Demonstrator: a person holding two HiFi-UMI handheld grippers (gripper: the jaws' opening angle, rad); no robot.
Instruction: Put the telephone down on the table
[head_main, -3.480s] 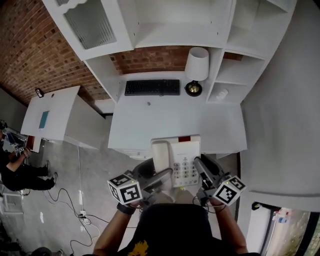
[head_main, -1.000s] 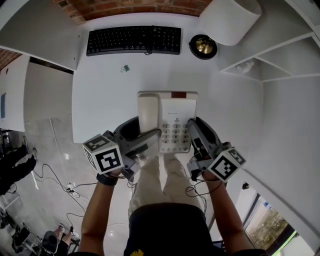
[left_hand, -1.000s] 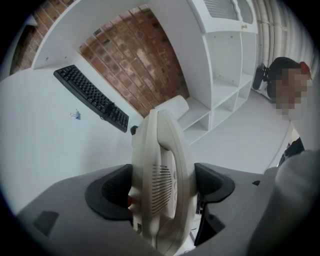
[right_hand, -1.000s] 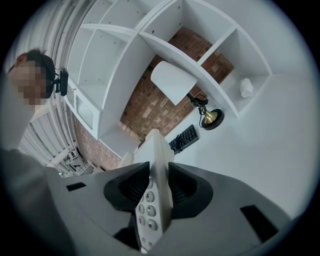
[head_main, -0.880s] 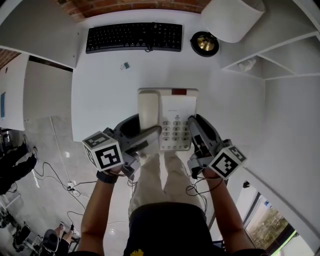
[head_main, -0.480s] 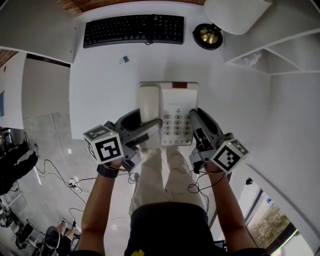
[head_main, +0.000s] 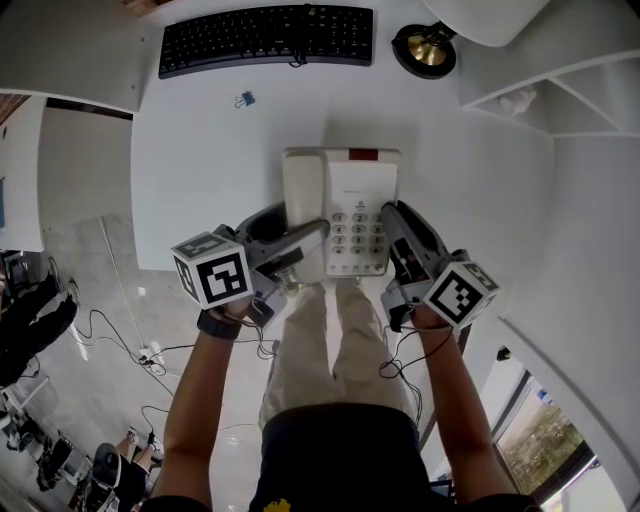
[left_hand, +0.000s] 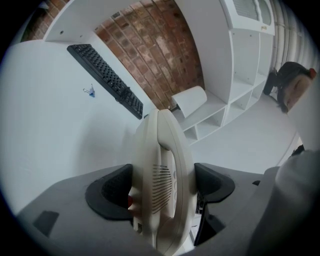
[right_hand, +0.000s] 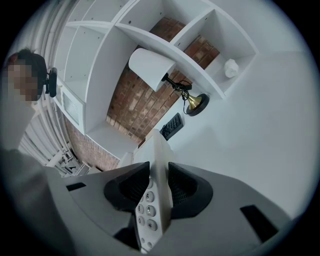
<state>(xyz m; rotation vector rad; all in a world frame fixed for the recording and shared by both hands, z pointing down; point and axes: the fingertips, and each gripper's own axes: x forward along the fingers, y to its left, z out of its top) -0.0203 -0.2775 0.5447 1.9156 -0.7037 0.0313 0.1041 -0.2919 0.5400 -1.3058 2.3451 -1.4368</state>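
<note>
Left claw (head_main: 290, 235) (left_hand: 165, 182) is clamped across the left side of the cream plastic desk telephone (head_main: 355, 195) (left_hand: 165, 150). Its dark jaws press on either face of the body, with the handset (head_main: 300, 190) caught in the same pinch. The marker cube (head_main: 212, 280) sits over the person's left hand, off the front edge of the white tabletop (head_main: 200, 180).

The telephone is over the front part of the tabletop, its near edge about level with the tabletop's front edge. I cannot tell whether its base touches the surface. The handset lies in its cradle on the left, the grey keypad (head_main: 358, 235) (right_hand: 145, 210) on the right, and a red label (head_main: 363, 155) along the far edge.

Right claw (head_main: 395, 230) (right_hand: 159, 185) pinches the telephone's thin right edge just beside the keypad, both pads hard against the casing.

Farther back, from the left, a small blue binder clip (head_main: 243, 98) (left_hand: 90, 91) lies alone, well apart from the telephone. A black computer keyboard (head_main: 265, 35) (left_hand: 107, 80) runs along the rear. A brass lamp base (head_main: 425, 50) (right_hand: 194, 103) stands near its right end under a white lampshade (head_main: 485, 15) (right_hand: 147, 65). A small white crumpled thing (head_main: 517, 100) (right_hand: 230, 67) rests in a shelf compartment.
</note>
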